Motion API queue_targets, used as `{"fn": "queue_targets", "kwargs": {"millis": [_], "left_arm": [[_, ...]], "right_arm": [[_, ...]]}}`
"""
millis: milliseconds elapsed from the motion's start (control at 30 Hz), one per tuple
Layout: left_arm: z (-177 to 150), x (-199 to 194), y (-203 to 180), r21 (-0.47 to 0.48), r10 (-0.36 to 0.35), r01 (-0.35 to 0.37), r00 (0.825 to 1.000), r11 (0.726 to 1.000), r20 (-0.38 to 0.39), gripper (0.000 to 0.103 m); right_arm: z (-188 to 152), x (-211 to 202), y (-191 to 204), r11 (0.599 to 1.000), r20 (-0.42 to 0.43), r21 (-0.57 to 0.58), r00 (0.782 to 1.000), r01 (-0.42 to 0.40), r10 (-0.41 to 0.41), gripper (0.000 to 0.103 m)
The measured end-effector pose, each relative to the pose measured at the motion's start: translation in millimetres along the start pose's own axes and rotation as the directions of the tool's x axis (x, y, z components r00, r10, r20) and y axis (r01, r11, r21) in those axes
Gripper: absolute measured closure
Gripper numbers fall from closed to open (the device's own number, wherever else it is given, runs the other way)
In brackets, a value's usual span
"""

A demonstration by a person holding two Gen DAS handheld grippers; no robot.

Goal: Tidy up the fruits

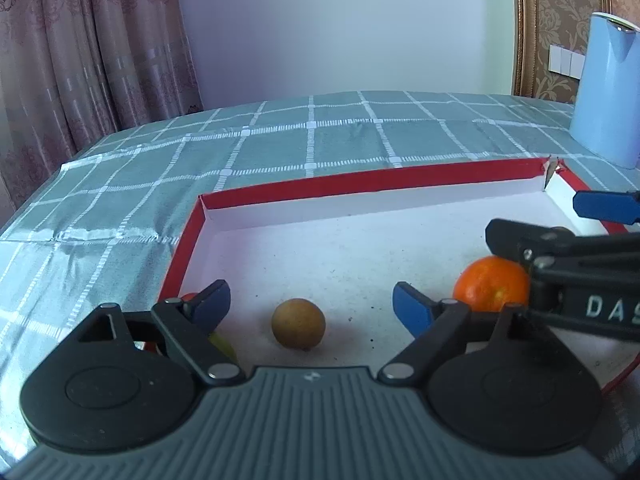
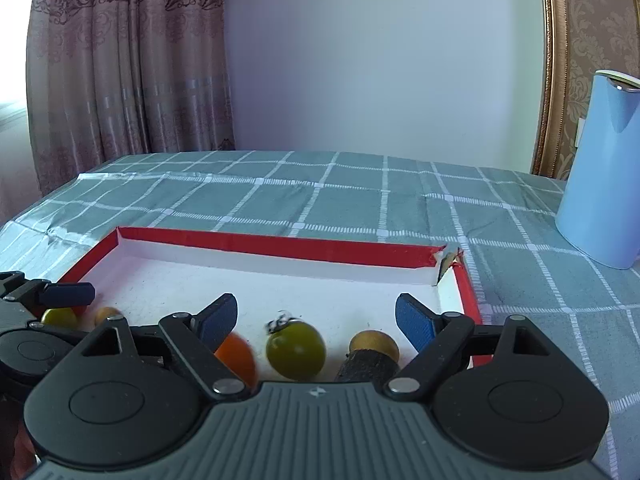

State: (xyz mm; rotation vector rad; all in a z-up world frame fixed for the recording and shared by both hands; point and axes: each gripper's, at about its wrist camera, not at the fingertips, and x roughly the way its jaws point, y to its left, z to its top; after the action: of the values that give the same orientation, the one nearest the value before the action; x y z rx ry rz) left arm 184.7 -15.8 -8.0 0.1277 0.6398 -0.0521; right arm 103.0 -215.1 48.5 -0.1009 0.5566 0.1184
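Inside the red-rimmed tray [image 1: 188, 240], both the left gripper [image 1: 312, 304] and the right gripper [image 2: 316, 316] gaped wide, holding nothing, with a brown longan [image 1: 298, 323], an orange [image 1: 490, 284] and a green tomato [image 2: 296, 350] lying loose on its white floor.

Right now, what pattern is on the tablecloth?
Grey-green tablecloth with a white grid check, clearest in the right wrist view.

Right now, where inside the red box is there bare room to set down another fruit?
The white floor along the far wall of the red-rimmed cardboard box is bare. The near edge is crowded: orange tangerine, round tan fruit, green tomato.
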Motion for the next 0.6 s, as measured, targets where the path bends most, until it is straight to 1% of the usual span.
{"fn": "queue_targets", "kwargs": {"millis": [100, 167, 233, 333, 467, 567, 600], "left_arm": [[-1.4, -2.4, -0.9, 0.006, 0.005, -0.005, 1.000, 1.000, 0.006, 0.015], [-2.7, -6.0, -0.9, 0.007, 0.003, -0.003, 1.000, 1.000, 0.012, 0.014], [-4.7, -11.3, 1.2, -0.005, -0.013, 0.013, 1.000, 1.000, 0.019, 0.010], [-7.1, -17.0, 0.9, -0.010, -0.020, 0.020, 0.999, 1.000, 0.033, 0.007], [-11.0, -22.3, -2.7, 0.011, -0.008, 0.008, 0.999, 1.000, 0.035, 0.007], [-15.6, -37.8, 0.7, -0.002, -0.010, 0.011, 0.999, 1.000, 0.047, 0.006], [-18.0, -45.8, 3.3, -0.017, -0.004, 0.005, 0.999, 1.000, 0.054, 0.003]], "right_arm": [[-2.8, -5.5, 1.7, 1.000, 0.020, -0.011, 1.000, 0.019, -0.019, 0.016], [-5.5, -13.3, 0.4, 1.000, 0.038, 0.003, 0.999, 0.025, -0.025, 0.016], [-7.2, -20.9, -1.5, 0.999, 0.057, 0.024, 0.998, 0.023, -0.025, 0.016], [-10.9, -28.5, -3.5, 0.999, 0.062, 0.049, 0.998, 0.021, -0.024, 0.016], [-16.9, -39.0, -0.3, 0.998, 0.074, 0.036, 0.996, 0.046, -0.048, 0.016], [-21.5, -58.9, -1.8, 0.997, 0.118, 0.058, 0.992, 0.040, -0.047, 0.016], [-23.6, -66.9, -3.3, 0.997, 0.131, 0.074, 0.990, 0.032, -0.042, 0.016]]}}
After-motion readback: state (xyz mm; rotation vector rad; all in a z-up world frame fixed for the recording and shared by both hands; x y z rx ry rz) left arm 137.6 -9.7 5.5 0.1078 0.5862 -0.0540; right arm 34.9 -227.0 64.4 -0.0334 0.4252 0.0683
